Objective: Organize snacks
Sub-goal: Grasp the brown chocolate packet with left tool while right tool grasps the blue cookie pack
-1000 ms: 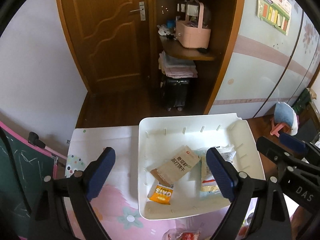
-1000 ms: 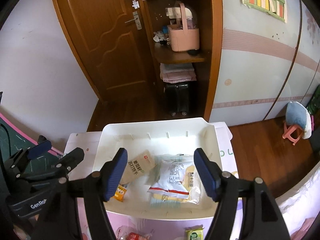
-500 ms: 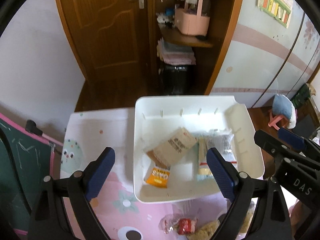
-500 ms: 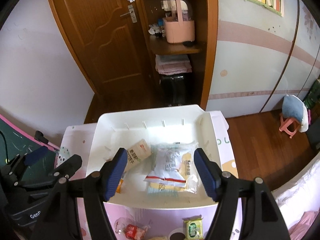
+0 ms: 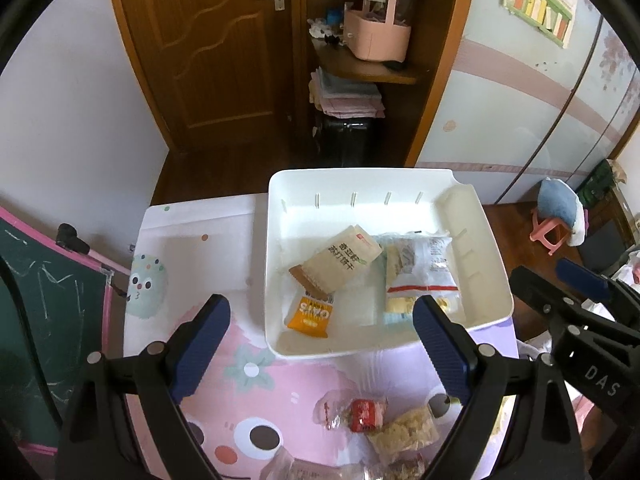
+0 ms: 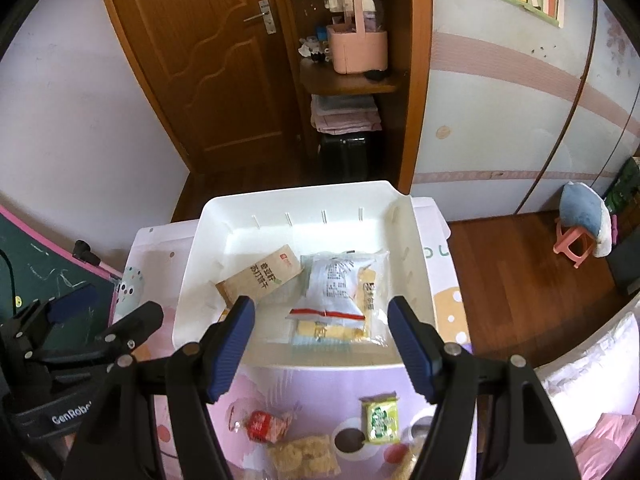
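A white bin [image 5: 484,256] [image 6: 420,264] stands on the pink cartoon mat [image 5: 248,376]. In it lie a tan cracker pack [image 5: 340,260] [image 6: 260,276], a small orange pack [image 5: 310,316] and clear bags of biscuits [image 5: 420,276] [image 6: 340,300]. On the mat in front lie a red-label wrapped snack [image 5: 356,414] [image 6: 266,426], a crumbly cake in clear wrap [image 5: 404,434] [image 6: 304,454] and a green pack [image 6: 380,418]. My left gripper [image 5: 320,348] and right gripper [image 6: 320,344] are both open and empty, held above the bin's near edge.
A green chalkboard [image 5: 36,292] leans at the left of the table. Behind are a wooden door [image 5: 208,48], shelves with a pink basket [image 5: 376,36], and a small pink stool [image 6: 576,236] on the wooden floor at the right.
Both grippers have drawn back and upward from the bin. The loose snacks on the mat in front of the bin have come into view. Both stay open.
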### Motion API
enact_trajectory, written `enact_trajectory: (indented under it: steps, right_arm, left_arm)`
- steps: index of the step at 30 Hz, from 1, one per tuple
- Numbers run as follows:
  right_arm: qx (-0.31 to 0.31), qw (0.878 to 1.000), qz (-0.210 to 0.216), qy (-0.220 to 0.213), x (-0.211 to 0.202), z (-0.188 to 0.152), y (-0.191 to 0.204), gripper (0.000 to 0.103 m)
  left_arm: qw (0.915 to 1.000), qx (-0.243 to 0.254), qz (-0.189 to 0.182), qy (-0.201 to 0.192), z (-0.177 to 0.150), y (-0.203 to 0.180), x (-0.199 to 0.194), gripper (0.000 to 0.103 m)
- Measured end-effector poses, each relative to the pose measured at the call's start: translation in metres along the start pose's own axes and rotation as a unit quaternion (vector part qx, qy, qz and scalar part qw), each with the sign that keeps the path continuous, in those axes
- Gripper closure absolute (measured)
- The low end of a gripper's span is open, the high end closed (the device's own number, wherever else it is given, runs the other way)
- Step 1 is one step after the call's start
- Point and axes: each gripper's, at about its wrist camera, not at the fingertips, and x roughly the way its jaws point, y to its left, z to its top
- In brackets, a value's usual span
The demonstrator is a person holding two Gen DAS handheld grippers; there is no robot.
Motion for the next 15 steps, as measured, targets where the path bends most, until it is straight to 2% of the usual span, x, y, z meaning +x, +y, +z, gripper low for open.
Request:
enact_trajectory:
  steps: [8, 12, 15]
  right_arm:
    - [-0.021, 0.998, -0.038, -0.05, -0.06, -0.031, -0.006, 0.034]
    - [-0.045, 0.995, -0.057, -0.072, -0.087, -0.059, -0.007, 0.034]
    - [-0.065, 0.995, -0.047, -0.067, -0.097, -0.084, -0.007, 0.034]
  left_arm:
    - [0.9996, 0.016, 0.005, -0.024, -0.037, -0.001, -0.052, 0.011]
    - [0.9989, 0.029, 0.009, -0.035, -0.071, -0.001, -0.078, 0.011]
    - [0.9988, 0.035, 0.007, -0.034, -0.102, 0.0, -0.091, 0.011]
